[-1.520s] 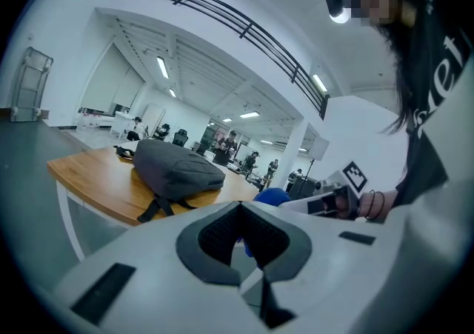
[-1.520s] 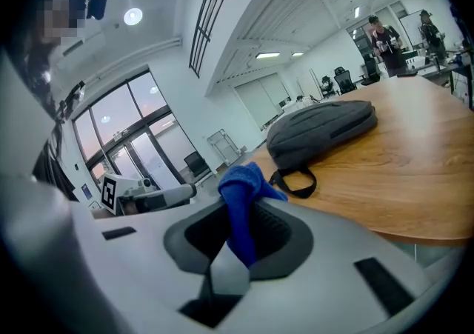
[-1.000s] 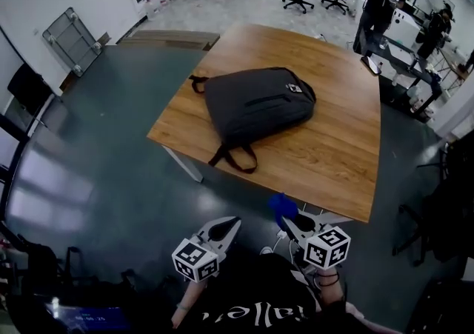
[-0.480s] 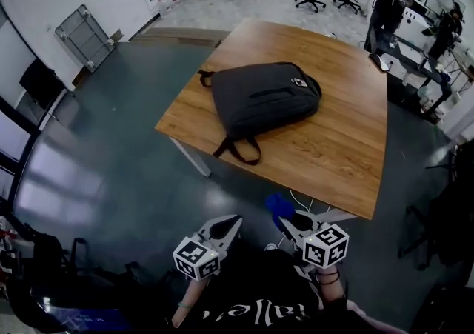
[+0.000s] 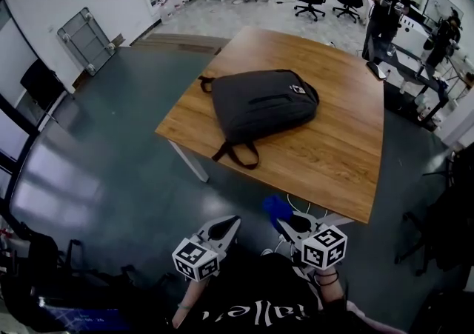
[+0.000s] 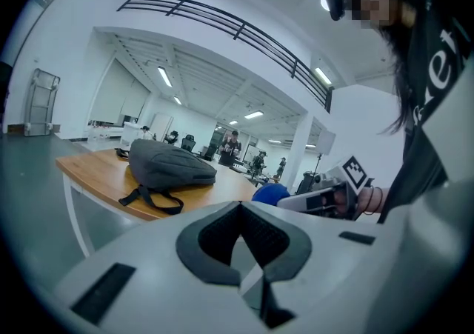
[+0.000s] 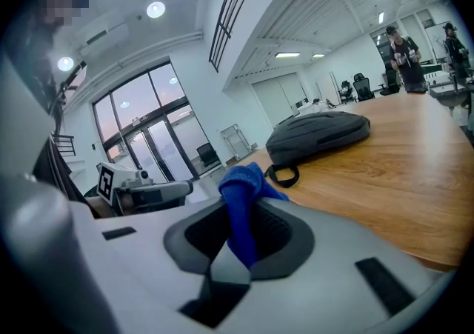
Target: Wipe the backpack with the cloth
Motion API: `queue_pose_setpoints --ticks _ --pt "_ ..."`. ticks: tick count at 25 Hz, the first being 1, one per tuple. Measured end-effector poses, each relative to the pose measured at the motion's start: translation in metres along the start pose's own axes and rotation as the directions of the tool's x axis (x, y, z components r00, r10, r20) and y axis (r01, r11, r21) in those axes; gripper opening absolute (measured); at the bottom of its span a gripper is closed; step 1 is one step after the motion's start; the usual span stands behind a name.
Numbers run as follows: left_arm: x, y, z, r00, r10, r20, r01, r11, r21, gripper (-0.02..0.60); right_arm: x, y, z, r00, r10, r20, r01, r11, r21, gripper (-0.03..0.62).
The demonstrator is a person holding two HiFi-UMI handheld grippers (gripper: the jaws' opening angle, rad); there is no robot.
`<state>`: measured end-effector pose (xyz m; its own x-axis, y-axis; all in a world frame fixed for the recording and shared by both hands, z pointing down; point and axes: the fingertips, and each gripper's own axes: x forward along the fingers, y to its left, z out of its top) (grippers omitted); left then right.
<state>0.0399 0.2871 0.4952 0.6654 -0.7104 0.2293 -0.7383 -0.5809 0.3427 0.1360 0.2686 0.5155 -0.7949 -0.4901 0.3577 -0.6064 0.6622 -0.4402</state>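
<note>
Starting at the jaws: got the right gripper [image 7: 235, 255] pinched shut on the blue cloth [image 7: 241, 199], with a wad of it poking up past the pads. Got the left gripper [image 6: 248, 262] closed down too, jaws together, gripping nothing at all.

Looking outward, can see the backpack [image 5: 265, 103] lying flat on the wooden table [image 5: 333, 155], strap loop [image 5: 238, 155] trailing toward the near edge. Well apart from both grippers, hanging low by the body, off the near table corner.

Not much changed over the last second, honestly. Same grip on the cloth, same spot for both grippers at the bottom of the head view. Just a small drift of table and backpack in the frame, so probably only a head shift or a tiny step. Reads as still pre-approach to me: no wiping started, zero contact with the backpack. Next up, presumably: closing the gap and bringing the cloth onto the backpack's upper face.

Worth comparing views. From the head view, can't really judge the jaws, only a blue blob ahead of the right gripper. From the right gripper view, can see the cloth actually seated between the pads. From the left gripper view, can confirm the empty closed jaws, plus catch the right gripper and blue cloth off to the side, with the backpack in side profile, a low flat shape.
</note>
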Motion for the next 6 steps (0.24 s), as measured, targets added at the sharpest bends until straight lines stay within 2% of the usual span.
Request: queue_pose_setpoints --ticks 6 --pt "-0.0040 -0.0015 -0.0086 1.000 0.006 0.003 -0.006 1.000 -0.005 -0.001 -0.0031 0.0027 -0.0087 1.000 0.001 -0.012 -0.001 1.000 -0.026 0.054"
